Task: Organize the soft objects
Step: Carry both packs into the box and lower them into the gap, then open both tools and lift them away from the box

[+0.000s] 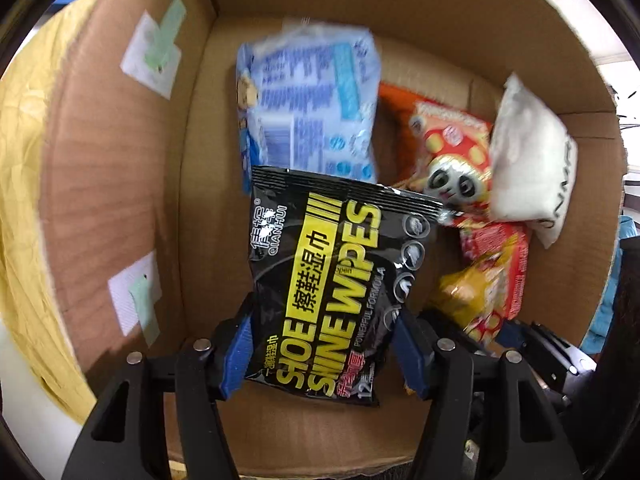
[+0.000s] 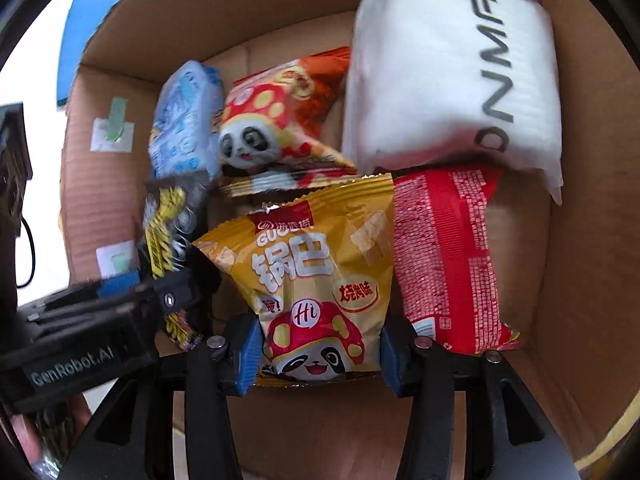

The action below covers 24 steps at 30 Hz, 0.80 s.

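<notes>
Inside the cardboard box, a blurred blue pack, panda bag, red packet and white pillow overlap; left gripper jaws clamp the black wipes pack, right gripper jaws clamp the yellow snack bag

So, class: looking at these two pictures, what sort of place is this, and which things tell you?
Probably a home or office packing spot, seen inside an open cardboard box. Clues: soft packets being packed, such as shoe shine wipes and a yellow snack bag, and yellow cloth outside the box.
</notes>
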Motion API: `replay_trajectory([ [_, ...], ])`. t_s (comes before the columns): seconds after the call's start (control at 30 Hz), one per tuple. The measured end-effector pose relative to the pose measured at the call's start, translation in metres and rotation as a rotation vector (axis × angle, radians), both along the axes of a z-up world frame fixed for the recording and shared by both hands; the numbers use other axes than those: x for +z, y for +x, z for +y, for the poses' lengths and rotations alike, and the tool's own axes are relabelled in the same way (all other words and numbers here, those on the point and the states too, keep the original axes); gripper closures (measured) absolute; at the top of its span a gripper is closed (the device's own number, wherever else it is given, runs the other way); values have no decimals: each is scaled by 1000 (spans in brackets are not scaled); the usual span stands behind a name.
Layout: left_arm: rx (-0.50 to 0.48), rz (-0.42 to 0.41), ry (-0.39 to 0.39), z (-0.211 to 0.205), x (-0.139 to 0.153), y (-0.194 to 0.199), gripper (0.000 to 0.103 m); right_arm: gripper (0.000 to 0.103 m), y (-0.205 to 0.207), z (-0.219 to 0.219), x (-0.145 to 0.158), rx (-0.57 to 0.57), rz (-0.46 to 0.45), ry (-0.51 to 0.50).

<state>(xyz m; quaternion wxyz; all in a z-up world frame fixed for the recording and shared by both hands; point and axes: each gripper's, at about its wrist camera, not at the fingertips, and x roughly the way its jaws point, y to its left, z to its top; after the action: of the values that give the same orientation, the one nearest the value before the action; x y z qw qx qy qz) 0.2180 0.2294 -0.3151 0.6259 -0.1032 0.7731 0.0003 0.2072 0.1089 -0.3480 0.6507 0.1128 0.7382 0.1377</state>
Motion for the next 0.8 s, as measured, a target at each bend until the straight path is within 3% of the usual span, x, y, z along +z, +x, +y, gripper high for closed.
replay_trajectory([
  [0.13,23,13,4,3,-6,0,43,35,1,-1,-7,1,9,5],
  [0.33,17,-24,17,4,9,-4,43,29,-4,1,2,43,-19,-43],
  [0.4,0,-59,44,3,23,-6,43,22,-9,-2,12,56,-43,-73],
  [0.53,-23,-141,83,-6,53,-16,43,21,-19,-16,36,69,-95,-131],
  [0.73,-34,-260,111,-16,98,-34,30,13,-20,-42,70,58,-172,-191],
  [0.8,-29,-293,121,-19,108,-39,24,5,-23,-43,83,58,-192,-201],
])
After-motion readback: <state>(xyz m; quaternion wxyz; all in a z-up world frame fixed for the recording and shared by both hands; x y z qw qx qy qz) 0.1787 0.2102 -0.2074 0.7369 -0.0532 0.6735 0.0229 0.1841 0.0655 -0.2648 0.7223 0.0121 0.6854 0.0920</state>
